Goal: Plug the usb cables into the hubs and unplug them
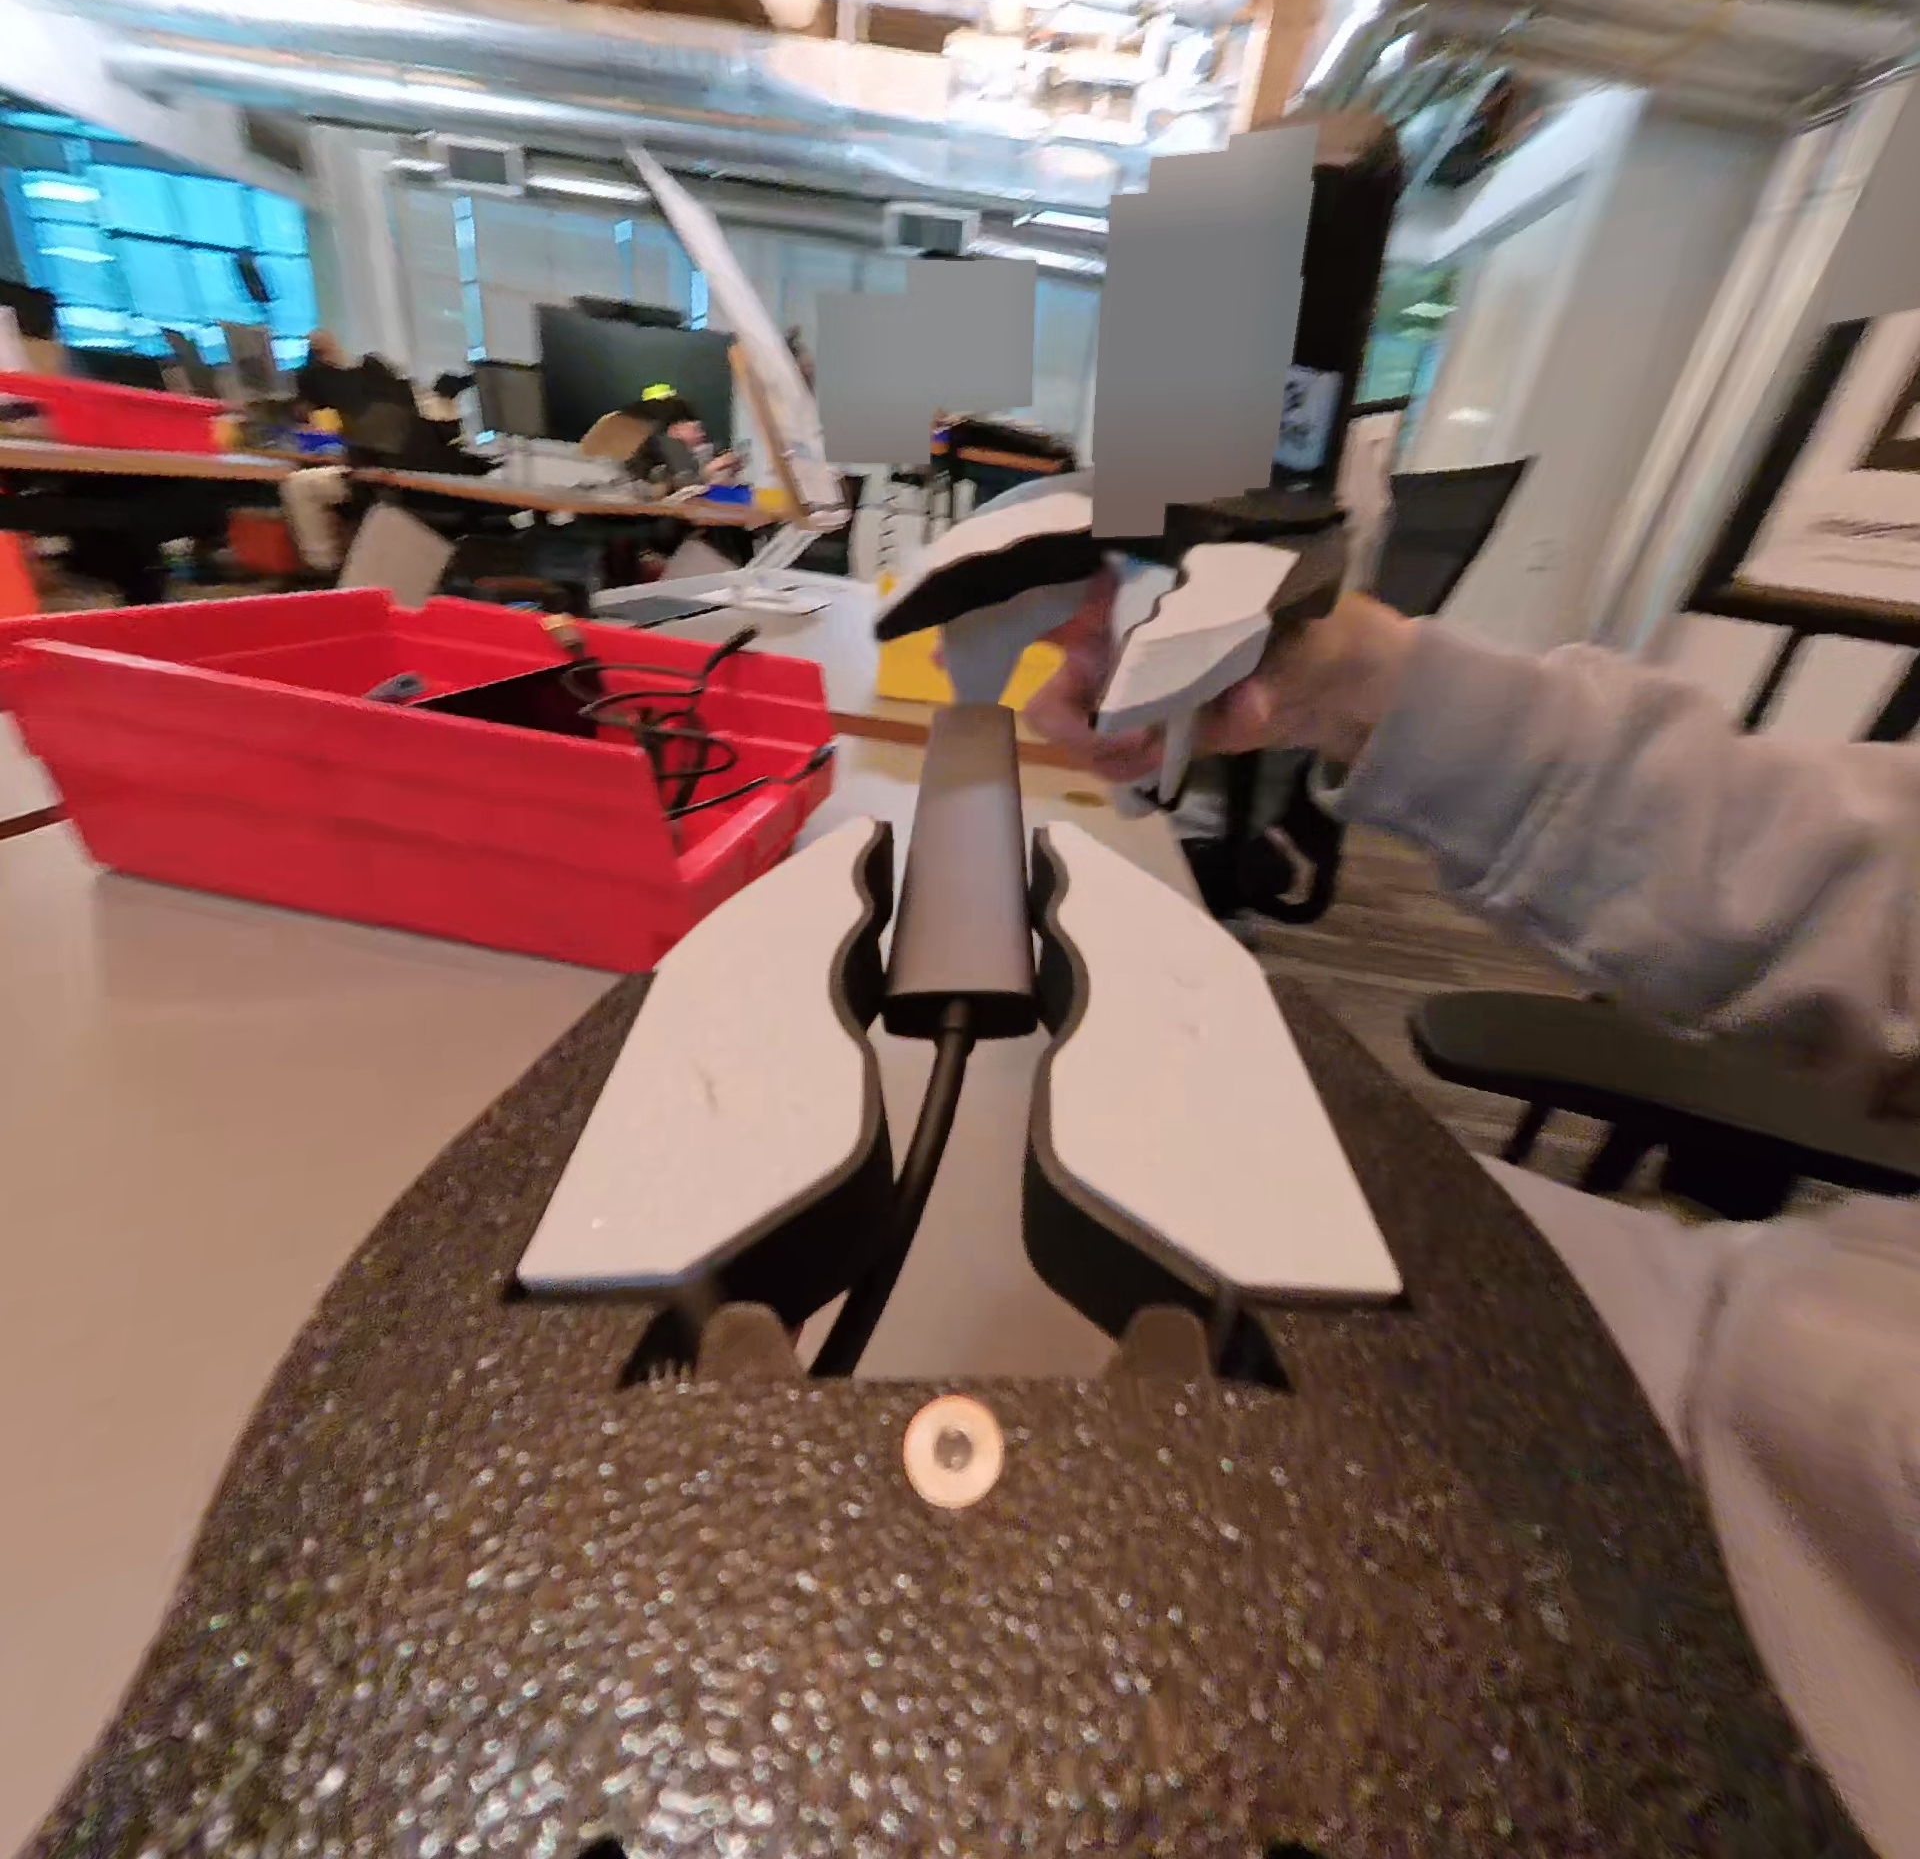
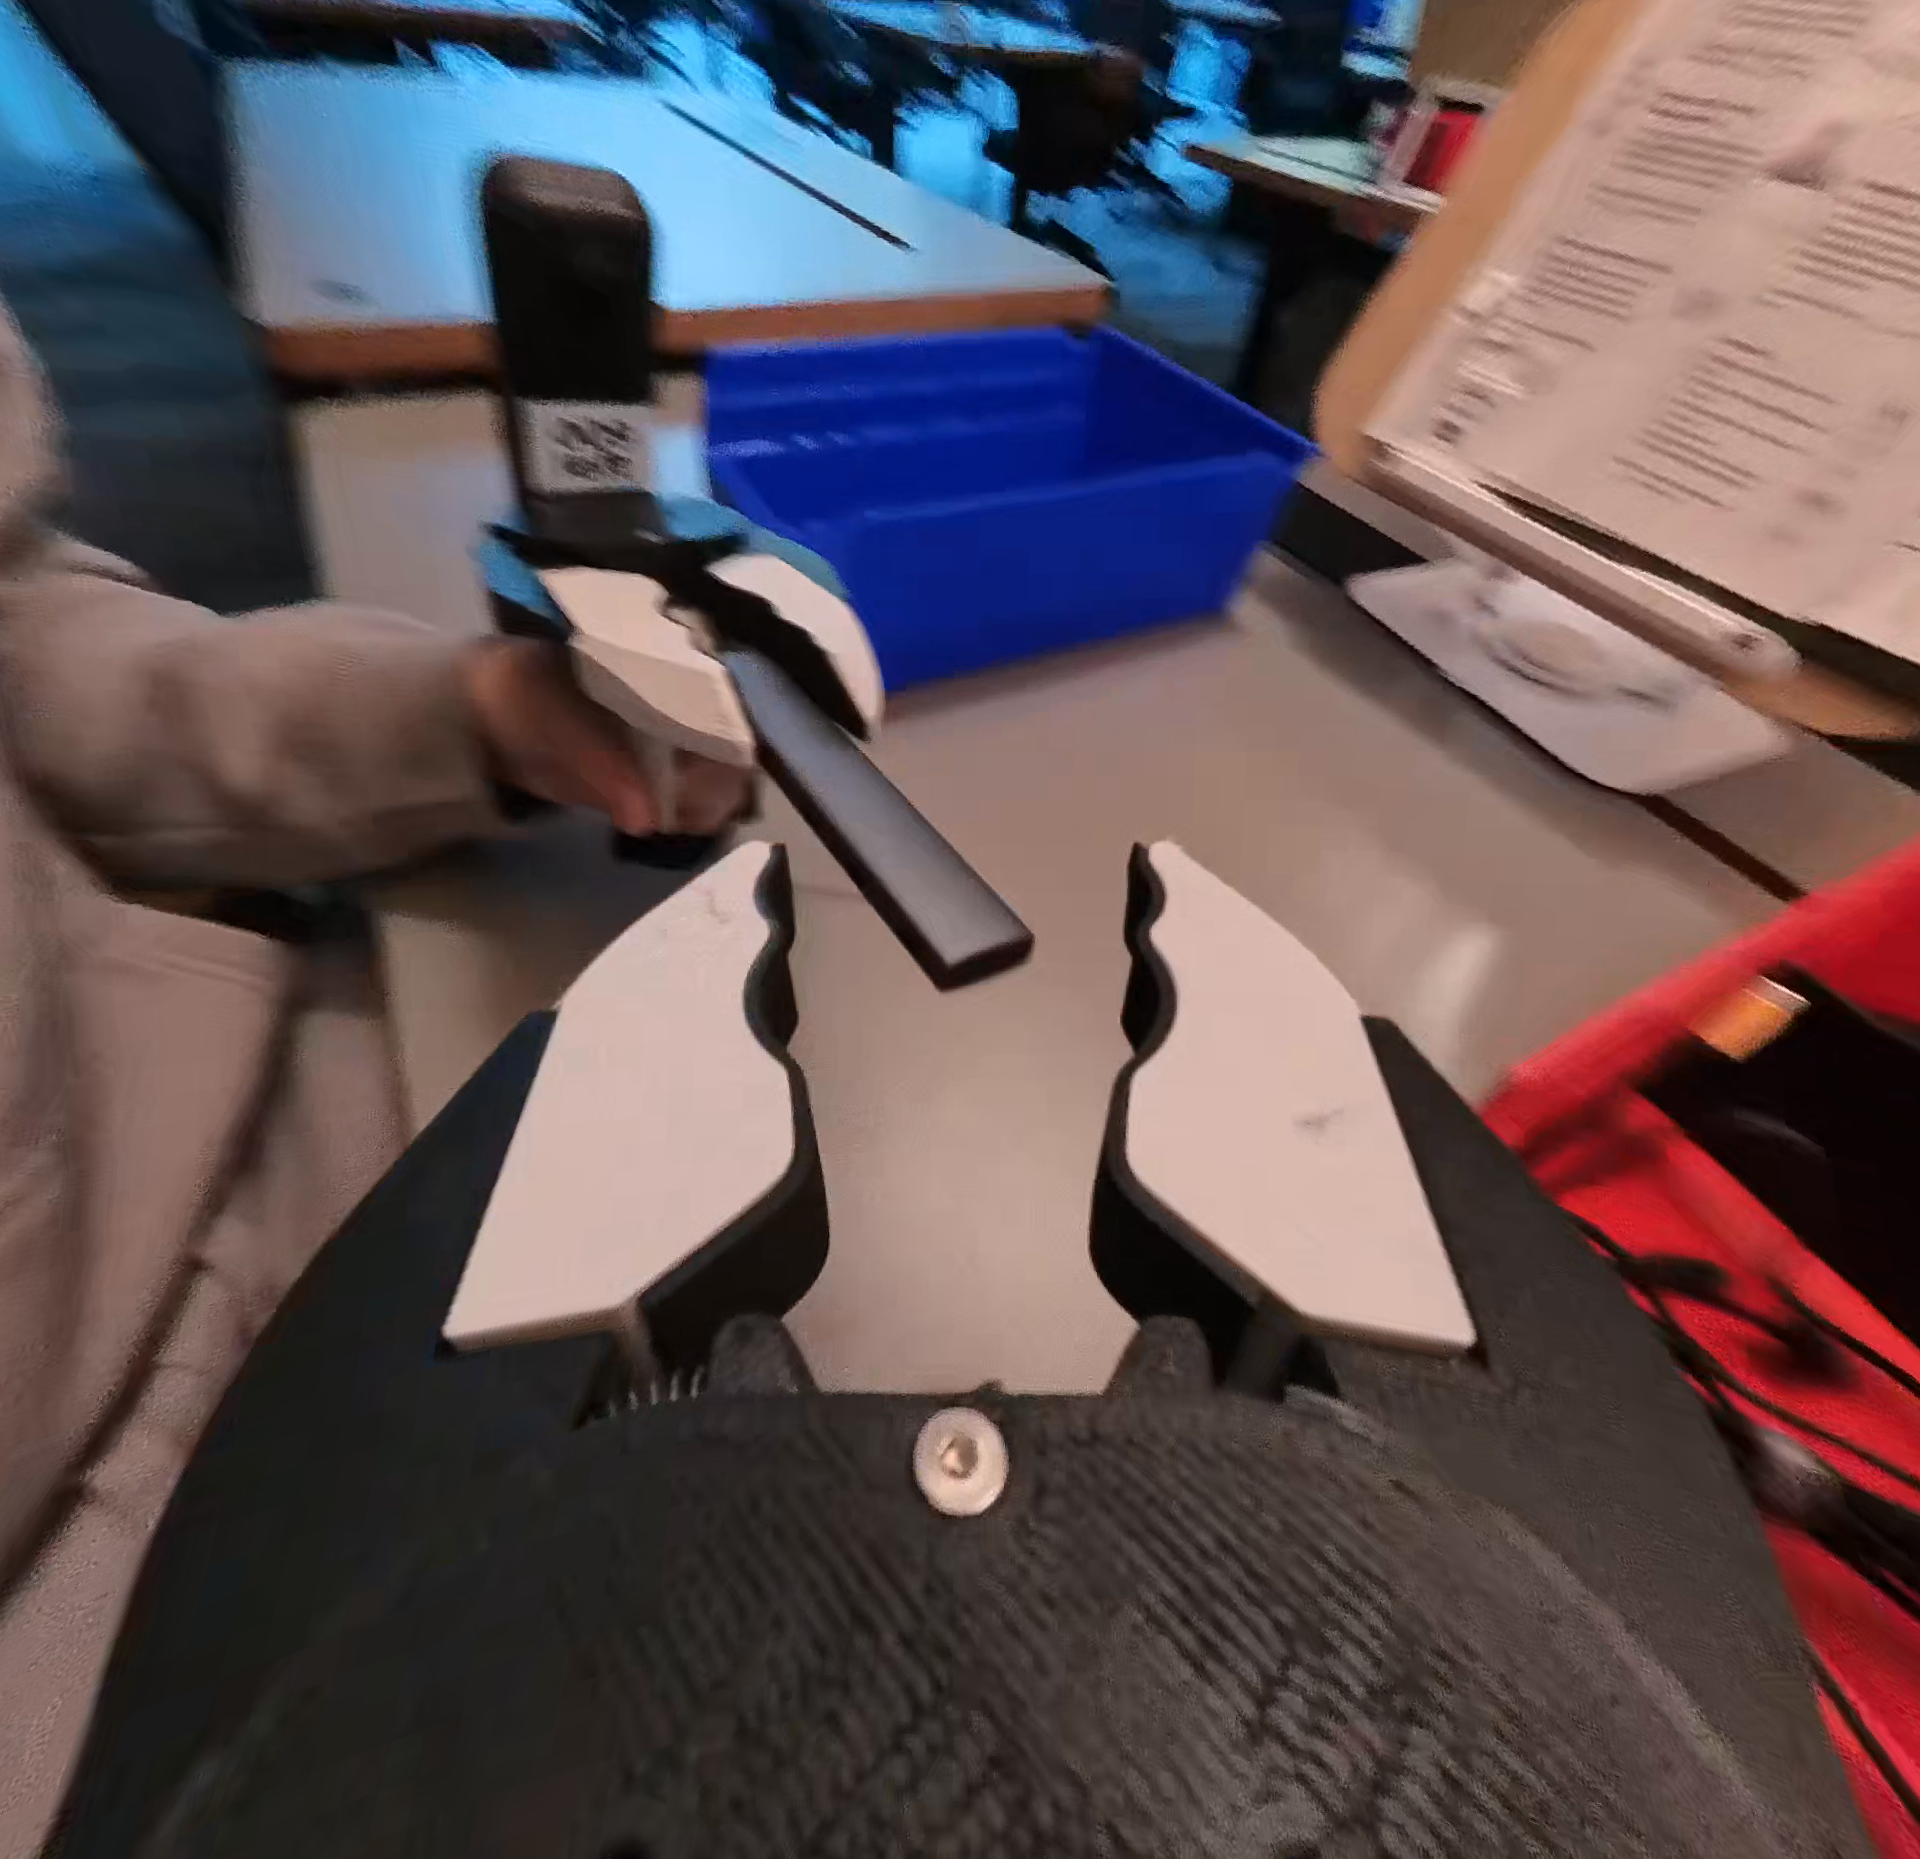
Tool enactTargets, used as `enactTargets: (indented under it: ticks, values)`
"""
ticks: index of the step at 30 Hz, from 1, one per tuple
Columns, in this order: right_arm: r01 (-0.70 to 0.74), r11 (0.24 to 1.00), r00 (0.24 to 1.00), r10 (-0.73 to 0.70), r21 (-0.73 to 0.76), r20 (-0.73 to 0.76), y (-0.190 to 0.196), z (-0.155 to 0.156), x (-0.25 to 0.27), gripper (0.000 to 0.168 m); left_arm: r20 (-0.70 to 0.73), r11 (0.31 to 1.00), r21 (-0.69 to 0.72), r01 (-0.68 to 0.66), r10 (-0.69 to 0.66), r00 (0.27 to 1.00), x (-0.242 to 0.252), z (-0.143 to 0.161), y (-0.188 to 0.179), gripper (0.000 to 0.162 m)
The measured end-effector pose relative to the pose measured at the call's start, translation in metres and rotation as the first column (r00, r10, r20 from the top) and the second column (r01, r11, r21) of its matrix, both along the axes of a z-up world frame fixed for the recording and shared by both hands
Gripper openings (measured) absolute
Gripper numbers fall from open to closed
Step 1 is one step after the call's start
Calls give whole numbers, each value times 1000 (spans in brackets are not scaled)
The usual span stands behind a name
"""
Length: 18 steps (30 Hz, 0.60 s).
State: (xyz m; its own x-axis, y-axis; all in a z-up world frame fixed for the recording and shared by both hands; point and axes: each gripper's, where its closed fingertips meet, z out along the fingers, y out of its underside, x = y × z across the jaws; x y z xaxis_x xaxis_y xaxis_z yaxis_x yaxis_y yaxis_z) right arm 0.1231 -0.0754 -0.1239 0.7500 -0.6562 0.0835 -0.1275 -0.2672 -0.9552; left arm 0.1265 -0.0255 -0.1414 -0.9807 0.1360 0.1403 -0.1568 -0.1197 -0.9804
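Left hand-held gripper (image 1: 961, 874) clamped on dark usb hub (image 1: 963, 874), held above the counter (image 1: 260, 1082); hub's long axis runs along the fingers, free end pointing at the right hand-held gripper (image 2: 961, 864), which is released, empty. Red bin (image 1: 343, 770) far left.

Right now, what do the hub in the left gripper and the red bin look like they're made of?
The hub: dark grey with a smooth satin sheen, probably anodised metal, possibly plastic. The left gripper clamps it, its cable trailing back. The red bin: glossy moulded plastic, judging by uniform colour and thin walls.
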Motion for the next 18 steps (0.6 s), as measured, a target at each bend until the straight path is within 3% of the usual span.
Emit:
enactTargets:
  ticks: [4, 7, 10, 14, 18]
  values:
    - [-231, 970, 972, 234, 74, -35, 33, 1, -19, 42, -6, 986, -73, 148, -149, 989, -16, 11, 9, 25]
    - [-333, 932, 936, 345, 143, -67, 47, 3, -28, 27, 17, 982, -75, 175, -174, 985, -20, 11, 11, 25]
    - [-330, 937, 932, 343, 118, -118, 51, -4, -26, 24, 21, 978, -87, 190, -189, 982, -22, 12, 13, 24]
    - [-283, 958, 945, 288, 49, -158, 47, -9, -24, 39, 50, 976, -122, 181, -176, 983, -23, 19, 19, 24]
    - [-283, 954, 949, 293, 95, -117, 48, 0, -33, 25, 67, 967, -143, 209, -201, 977, -29, 24, 19, 25]
